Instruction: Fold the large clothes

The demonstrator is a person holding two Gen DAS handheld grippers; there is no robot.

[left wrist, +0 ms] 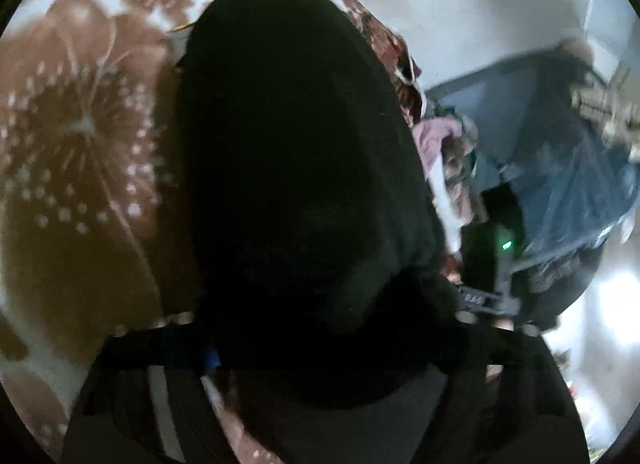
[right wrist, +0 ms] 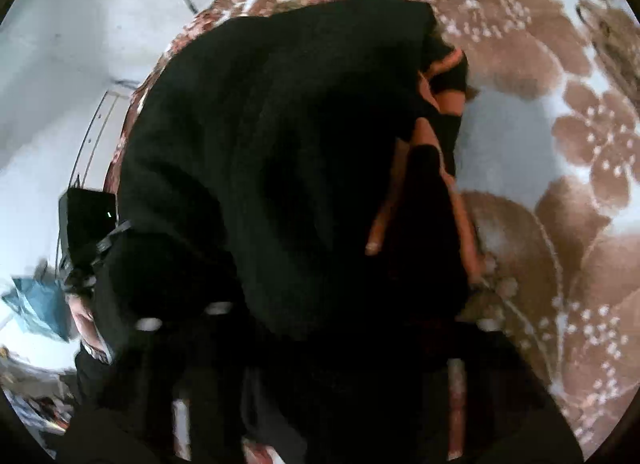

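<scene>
In the left wrist view, the left hand-held gripper (left wrist: 320,348) is almost wholly buried under a black garment (left wrist: 296,152), which is draped over its fingers and fills the middle of the picture; whether the fingers are apart or pressed together on the cloth cannot be told. To the left of the gripper and beyond the garment, a brown-and-white floral blanket (left wrist: 80,136) is spread, and the garment lies on it. Off to the right, the other hand-held unit is seen as a dark body with a small green light (left wrist: 507,244), and farther right a blurred blue-grey heap (left wrist: 560,152) is set against a pale wall (left wrist: 460,4). In the right wrist view, the right hand-held gripper (right wrist: 320,348) is likewise covered by the same black garment (right wrist: 260,144), so the state of its fingers cannot be told either. Orange stripes (right wrist: 448,62) are shown on a fold of the garment ahead and to the right. The floral blanket (right wrist: 560,144) is spread to the right and beyond, while the left unit (right wrist: 90,216) is glimpsed at the far left.
</scene>
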